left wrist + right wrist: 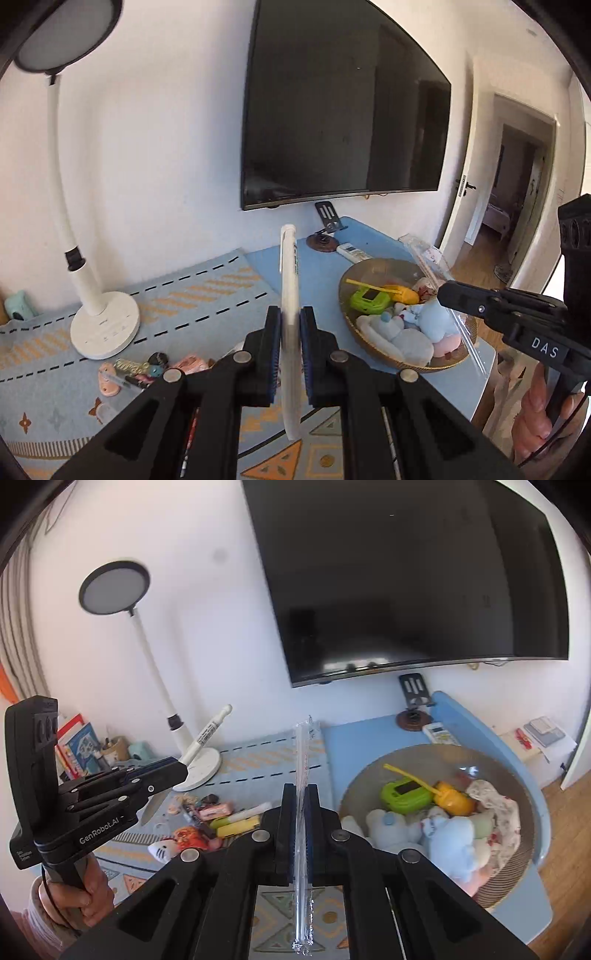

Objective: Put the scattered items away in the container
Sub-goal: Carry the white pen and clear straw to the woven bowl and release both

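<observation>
The left gripper (290, 354) is clamped on a white pen (289, 295), which stands upright between its pads, cap end up. The right gripper (303, 834) is closed tight on a clear-wrapped straw (303, 812), also upright, running above and below the pads.

A dark TV (343, 110) hangs on the wall over the worktop (321, 266), which is blue at its right end and covered by a patterned cloth (207, 295) at its left. A white lamp (105, 325) stands on the cloth near the back edge.

The bowl (524, 812) sits at the right end of the worktop, near the front edge, and holds pale plush toys (450, 834), a green toy (404, 794), a yellow toy (454, 797) and a floral cloth (498, 808). Behind it, by the wall, lie a remote (441, 734) and a phone stand (413, 701).

Loose items remain on the cloth in front of the lamp: a yellow marker (238, 828), a pink eraser (216, 809), a small shark plush (162, 849) and a heap of clips and trinkets (140, 369), too small to tell apart.
</observation>
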Demonstrator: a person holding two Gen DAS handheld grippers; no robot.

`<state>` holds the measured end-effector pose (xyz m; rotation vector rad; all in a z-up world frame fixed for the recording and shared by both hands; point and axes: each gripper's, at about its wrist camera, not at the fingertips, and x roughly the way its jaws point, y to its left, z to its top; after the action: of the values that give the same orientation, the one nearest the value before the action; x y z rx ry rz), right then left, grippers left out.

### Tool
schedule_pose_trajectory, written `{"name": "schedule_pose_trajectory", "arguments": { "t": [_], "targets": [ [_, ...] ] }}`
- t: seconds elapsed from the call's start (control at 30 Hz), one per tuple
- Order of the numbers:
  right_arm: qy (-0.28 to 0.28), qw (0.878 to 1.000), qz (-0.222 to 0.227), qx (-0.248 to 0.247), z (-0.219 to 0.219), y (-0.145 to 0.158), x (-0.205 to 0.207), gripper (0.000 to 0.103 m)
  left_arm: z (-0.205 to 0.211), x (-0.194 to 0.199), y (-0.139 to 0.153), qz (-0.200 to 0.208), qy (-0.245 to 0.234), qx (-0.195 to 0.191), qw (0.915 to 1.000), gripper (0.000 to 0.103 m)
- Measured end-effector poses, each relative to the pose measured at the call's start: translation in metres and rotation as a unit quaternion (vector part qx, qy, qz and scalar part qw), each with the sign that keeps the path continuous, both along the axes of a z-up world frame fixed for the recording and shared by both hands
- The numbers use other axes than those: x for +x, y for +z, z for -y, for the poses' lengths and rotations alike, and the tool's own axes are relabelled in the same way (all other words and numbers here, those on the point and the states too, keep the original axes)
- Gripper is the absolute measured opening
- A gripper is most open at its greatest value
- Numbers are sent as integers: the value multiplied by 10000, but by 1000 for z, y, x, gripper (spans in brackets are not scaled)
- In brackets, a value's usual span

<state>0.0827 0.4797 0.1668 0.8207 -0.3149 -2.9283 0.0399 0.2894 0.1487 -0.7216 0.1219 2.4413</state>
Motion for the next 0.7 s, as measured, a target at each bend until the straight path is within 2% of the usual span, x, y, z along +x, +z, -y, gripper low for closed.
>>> {"name": "schedule_pose_trajectory", "arguments": {
  "t": [0.13,0.37,0.53,0.7],
  "targets": [
    [-649,9978,2,-165,-54,-6,9,5,-59,-6,-2,19,-562,-40,9984,8],
    [-1271,9888,365,-697,-117,-39,5,5,-141,-30,-33,560,-1135,-116,9919,8],
    [-1487,9822,593,-982,-140,-63,-5,5,-173,-50,-61,899,-1331,-170,9869,8],
    [-1511,9804,733,-1033,-148,-76,-15,5,-186,-59,-82,1082,-1378,-225,9843,8]
  ]
}}
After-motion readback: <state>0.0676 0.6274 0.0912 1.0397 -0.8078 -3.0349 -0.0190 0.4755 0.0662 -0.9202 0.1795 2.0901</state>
